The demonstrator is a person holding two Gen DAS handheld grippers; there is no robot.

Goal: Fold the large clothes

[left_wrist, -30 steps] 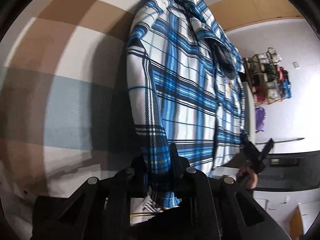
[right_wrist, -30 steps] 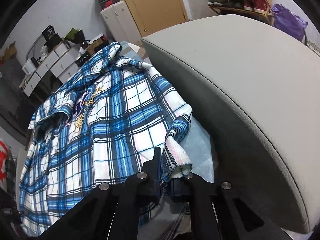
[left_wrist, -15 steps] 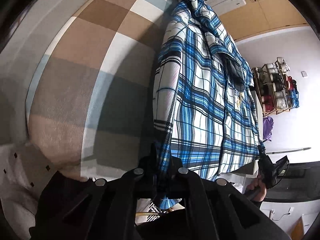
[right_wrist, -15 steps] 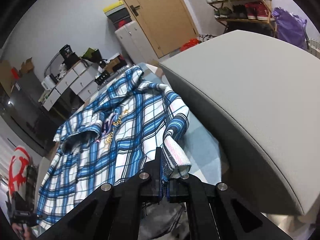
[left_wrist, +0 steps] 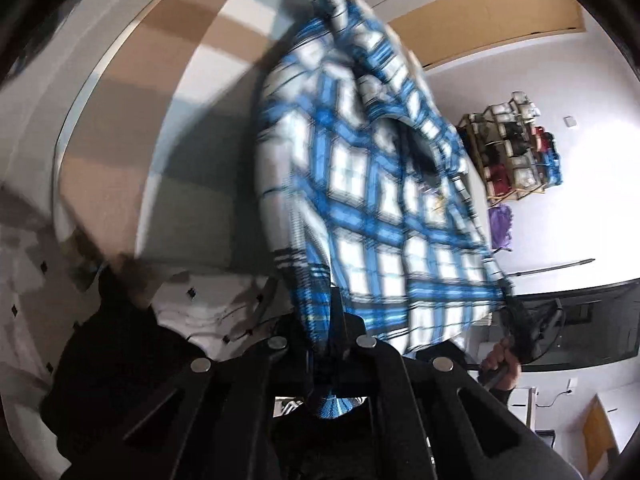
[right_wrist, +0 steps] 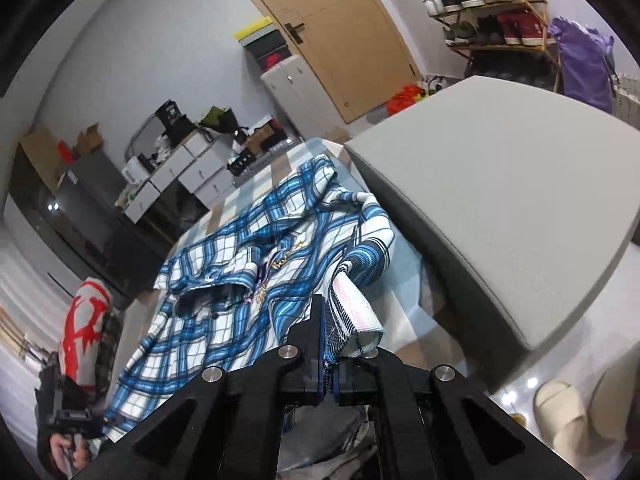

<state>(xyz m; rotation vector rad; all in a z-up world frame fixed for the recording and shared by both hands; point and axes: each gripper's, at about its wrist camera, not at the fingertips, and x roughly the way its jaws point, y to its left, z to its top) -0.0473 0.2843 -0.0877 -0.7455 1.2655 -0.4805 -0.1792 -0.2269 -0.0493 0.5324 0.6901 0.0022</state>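
Shirt (right_wrist: 224, 280) is a big plaid one, white with blue and black checks, and it's got some gold embroidered lettering on the chest near the open collar. It's spread over a bed with a checked cover (left_wrist: 132, 128) in tan, white and pale blue-grey blocks, right beside a grey padded headboard (right_wrist: 500, 208). The fabric looks lifted and rumpled rather than flat, with one sleeve bunched up near the headboard side.

The right gripper (right_wrist: 329, 364) has its fingers pressed together on a fold of the shirt's edge, and you can see the pale inside of the cloth curling over just above the pinch. The left gripper (left_wrist: 334, 344) is clamped on the opposite edge, with a strip of plaid running down between its fingers and a bit poking out below. From the left wrist view the shirt is pretty motion-blurred, hanging up off the bed like a tent between the two pinch points. In that same view the person's hand (left_wrist: 500, 364) shows at the far corner of the shirt, wrapped around the other gripper's handle.
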